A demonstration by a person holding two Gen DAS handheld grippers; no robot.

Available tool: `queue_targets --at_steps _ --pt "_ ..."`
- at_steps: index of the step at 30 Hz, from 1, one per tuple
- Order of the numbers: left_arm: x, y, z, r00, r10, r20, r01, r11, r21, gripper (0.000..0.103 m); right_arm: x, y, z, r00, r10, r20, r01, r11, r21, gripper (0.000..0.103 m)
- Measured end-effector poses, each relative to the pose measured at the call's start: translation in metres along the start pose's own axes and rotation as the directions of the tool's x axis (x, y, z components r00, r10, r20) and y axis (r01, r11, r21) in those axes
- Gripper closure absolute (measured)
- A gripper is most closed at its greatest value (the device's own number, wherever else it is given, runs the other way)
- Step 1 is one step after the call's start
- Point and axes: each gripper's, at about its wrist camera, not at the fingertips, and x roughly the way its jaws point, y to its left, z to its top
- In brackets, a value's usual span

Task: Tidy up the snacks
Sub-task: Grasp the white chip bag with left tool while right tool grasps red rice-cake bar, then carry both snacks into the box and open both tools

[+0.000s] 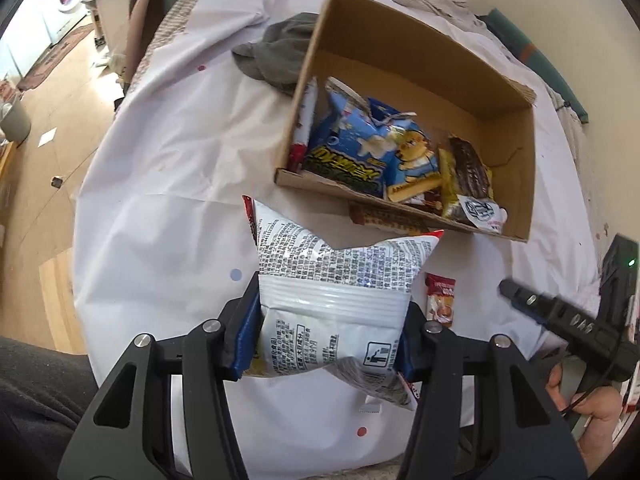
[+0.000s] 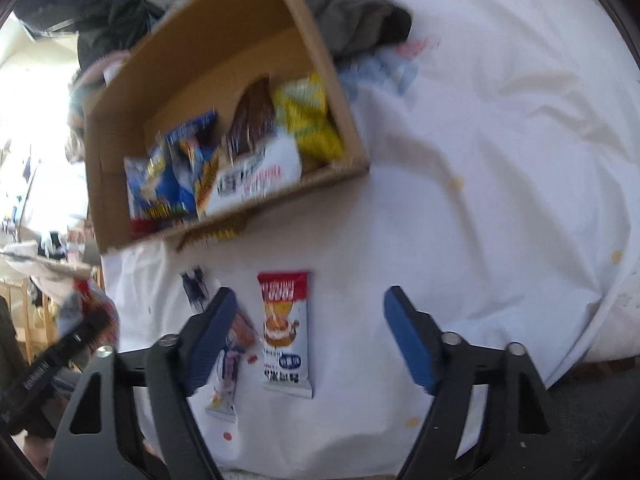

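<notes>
1. One open brown cardboard box [image 1: 516, 184] sits on the white sheet [image 1: 168, 168]; inside lie a blue puffed snack bag [image 1: 360, 148], a dark brown wrapped bar [image 1: 468, 168], a yellow packet [image 2: 308, 120] and a white pouch with printed lettering [image 2: 256, 176].
2. Just outside the box's near wall, the left gripper [image 1: 332, 332] is clamped on a white crinkly snack bag with grey print [image 1: 340, 280], its blue pads pressing both sides.
3. Nearer than the box, the right gripper [image 2: 308, 336] stands apart over a small red-and-white snack packet [image 2: 286, 332] lying flat on the sheet, not touching it.
4. Only the left wrist view shows the held bag clearly, and a grey crumpled cloth [image 1: 280, 52] beside the box's far corner; the right wrist view is blurred.
</notes>
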Motion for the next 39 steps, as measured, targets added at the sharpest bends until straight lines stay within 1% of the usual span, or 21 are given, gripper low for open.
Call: queue_targets --at_steps 2,4,5,6,8,11,12,13,14,15,19,24,29,31,33,34,35,38,39 --pt "0.0 0.001 0.001 1.0 0.002 0.001 -0.002 1.0 -0.007 0.053 0.015 0.008 -0.004 0.998 -0.009 -0.063 0.007 0.999 -0.037 0.035" --pt "0.001 0.001 0.0 1.0 0.009 0.0 -0.009 1.0 -0.009 0.053 0.027 0.017 -0.008 0.994 -0.025 -0.105 0.018 0.997 -0.071 0.037" --pt "0.002 0.001 0.0 1.0 0.007 -0.005 -0.007 1.0 -0.013 0.053 0.034 0.022 -0.01 0.992 -0.045 -0.121 0.034 0.995 -0.092 0.041" --pt "0.003 0.002 0.0 1.0 0.002 -0.012 -0.002 1.0 -0.019 0.053 0.038 0.025 -0.011 0.99 -0.059 -0.129 0.045 0.993 -0.104 0.045" --pt "0.005 0.003 0.0 1.0 -0.008 -0.029 0.008 1.0 -0.026 0.053 0.047 0.032 -0.011 0.986 -0.067 -0.154 0.047 0.99 -0.133 0.045" --pt "0.005 0.003 -0.001 1.0 0.002 -0.026 -0.003 1.0 -0.02 0.053 0.062 0.038 -0.015 0.975 -0.118 -0.186 0.086 0.981 -0.175 0.045" --pt "0.004 0.003 0.0 1.0 0.005 -0.024 -0.005 1.0 -0.019 0.053 0.065 0.039 -0.017 0.973 -0.134 -0.189 0.098 0.978 -0.186 0.05" --pt "0.004 0.003 0.0 1.0 0.008 -0.022 -0.008 1.0 -0.018 0.053 0.068 0.041 -0.017 0.97 -0.159 -0.185 0.12 0.971 -0.207 0.054" --pt "0.005 0.003 0.0 1.0 0.01 -0.021 -0.01 1.0 -0.017 0.053 0.068 0.042 -0.016 0.97 -0.167 -0.176 0.126 0.967 -0.222 0.07" --pt "0.005 0.002 0.0 1.0 0.01 -0.021 -0.011 1.0 -0.018 0.053 0.065 0.042 -0.017 0.972 -0.173 -0.161 0.132 0.963 -0.237 0.07" --pt "0.005 0.002 0.0 1.0 0.025 -0.01 -0.025 1.0 -0.012 0.053 0.047 0.045 -0.021 0.984 -0.146 -0.098 0.114 0.954 -0.277 0.07" --pt "0.006 0.002 0.0 0.999 0.047 0.004 -0.047 0.999 -0.006 0.053 0.029 0.042 -0.029 0.992 -0.098 -0.08 0.074 0.962 -0.263 0.07" --pt "0.003 -0.003 -0.002 0.998 0.067 0.019 -0.067 0.997 0.034 0.054 0.006 0.041 -0.025 0.998 -0.048 -0.036 0.036 0.964 -0.263 0.07" --pt "-0.001 -0.005 -0.001 0.997 0.073 0.036 -0.074 0.996 0.048 0.054 -0.004 0.044 -0.023 0.999 -0.031 -0.02 0.025 0.962 -0.271 0.07" --pt "-0.007 -0.008 0.001 0.995 0.084 0.061 -0.088 0.994 0.059 0.054 -0.013 0.044 -0.024 0.999 -0.039 0.001 0.037 0.956 -0.292 0.071" --pt "-0.01 -0.008 0.002 0.994 0.087 0.071 -0.091 0.994 0.057 0.054 -0.02 0.045 -0.023 0.999 -0.041 0.026 0.047 0.952 -0.304 0.071" --pt "-0.014 -0.008 0.005 0.994 0.082 0.078 -0.086 0.995 0.056 0.054 -0.025 0.045 -0.022 0.999 -0.035 0.039 0.045 0.951 -0.306 0.07" --pt "-0.023 -0.009 0.015 0.991 0.081 0.107 -0.088 0.994 0.064 0.054 -0.042 0.044 -0.012 0.996 0.024 0.083 0.001 0.957 -0.29 0.07" --pt "-0.026 -0.01 0.018 0.99 0.079 0.117 -0.088 0.994 0.068 0.054 -0.044 0.044 -0.007 0.996 0.029 0.088 -0.002 0.957 -0.29 0.071"
